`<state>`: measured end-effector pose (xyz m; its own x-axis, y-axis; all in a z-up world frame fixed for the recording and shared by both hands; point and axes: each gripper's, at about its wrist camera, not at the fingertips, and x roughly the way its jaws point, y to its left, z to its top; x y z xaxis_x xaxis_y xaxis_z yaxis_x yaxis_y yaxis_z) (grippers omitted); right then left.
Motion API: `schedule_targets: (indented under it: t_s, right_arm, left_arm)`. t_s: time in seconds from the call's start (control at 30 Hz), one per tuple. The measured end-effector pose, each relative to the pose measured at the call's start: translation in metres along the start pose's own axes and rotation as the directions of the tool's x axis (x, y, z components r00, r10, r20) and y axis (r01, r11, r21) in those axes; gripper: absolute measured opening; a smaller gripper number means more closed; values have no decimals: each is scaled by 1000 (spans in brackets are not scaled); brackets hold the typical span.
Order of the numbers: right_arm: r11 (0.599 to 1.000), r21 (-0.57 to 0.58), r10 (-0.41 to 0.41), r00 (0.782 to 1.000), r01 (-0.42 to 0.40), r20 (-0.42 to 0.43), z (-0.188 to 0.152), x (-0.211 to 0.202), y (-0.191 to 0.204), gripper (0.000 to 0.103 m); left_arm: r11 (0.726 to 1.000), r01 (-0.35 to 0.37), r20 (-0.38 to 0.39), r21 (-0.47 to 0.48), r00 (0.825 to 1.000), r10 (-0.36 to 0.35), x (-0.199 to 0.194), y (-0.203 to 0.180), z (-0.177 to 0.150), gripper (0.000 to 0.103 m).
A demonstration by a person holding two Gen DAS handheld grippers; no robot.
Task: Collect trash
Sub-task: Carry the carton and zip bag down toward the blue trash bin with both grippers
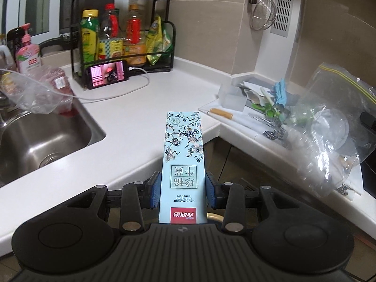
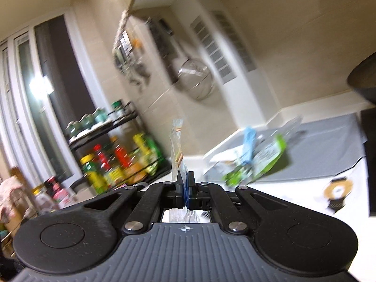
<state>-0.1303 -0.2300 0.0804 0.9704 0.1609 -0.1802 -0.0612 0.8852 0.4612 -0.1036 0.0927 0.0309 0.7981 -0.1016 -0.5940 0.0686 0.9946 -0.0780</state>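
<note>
Trash pile (image 1: 270, 108) at 2 o'clock on bench (image 1: 141, 108); left tool (image 1: 183, 191) clamps floral carton (image 1: 183, 164); right tool (image 2: 185, 193) pinches clear zip bag (image 2: 177, 148).

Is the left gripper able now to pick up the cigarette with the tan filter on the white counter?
Probably not: the left gripper already clamps the pale blue flowered carton, though nothing covers the cigarette.

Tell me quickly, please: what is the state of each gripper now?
Left gripper: closed on a light blue carton.
Right gripper: closed on the edge of a clear plastic bag.
</note>
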Motion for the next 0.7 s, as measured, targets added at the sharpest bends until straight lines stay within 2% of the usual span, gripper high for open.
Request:
schedule_targets:
  t_s: [0.27, 0.5, 0.7]
  right_arm:
    - [999, -12, 48, 991, -50, -126, -34, 1, 26, 1]
    - [999, -6, 39, 969, -41, -242, -67, 11, 31, 1]
    - [1000, -23, 10, 953, -17, -302, -90, 23, 29, 1]
  left_arm:
    - [1000, -7, -19, -9, 1000, 7, -4, 3, -20, 43]
    - [1000, -12, -62, 0, 998, 12, 4, 0, -36, 43]
    - [1000, -16, -98, -2, 995, 16, 15, -2, -45, 43]
